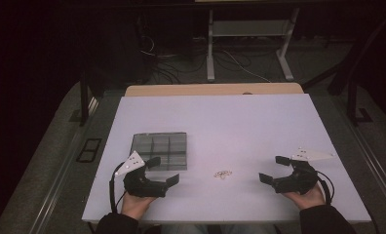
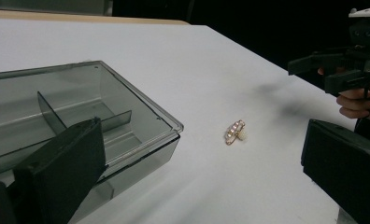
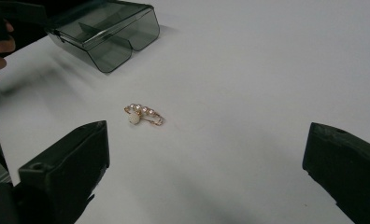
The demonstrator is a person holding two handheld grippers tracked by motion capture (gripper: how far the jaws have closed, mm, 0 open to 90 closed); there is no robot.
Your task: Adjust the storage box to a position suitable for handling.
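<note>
Smoky plastic box [image 1: 160, 150], lid shut, sat at 9 o'clock of table [image 1: 240, 122], divided inside so small pieces stay sorted. Left gripper [image 1: 163, 171] rested just beside box's near edge, jaws wide apart, nothing between them, likely waiting to deal with box. Pearl brooch [image 1: 222, 174] lay on bare table at 6 o'clock, between both grippers, apart from each. Right gripper [image 1: 273, 169] at 4 o'clock, jaws spread, empty, aimed toward brooch, probably lined up to pick it. Count: one box, one brooch, two grippers.

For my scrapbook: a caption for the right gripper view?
Open tongs face a pearl hair clip near a smoky box.
</note>
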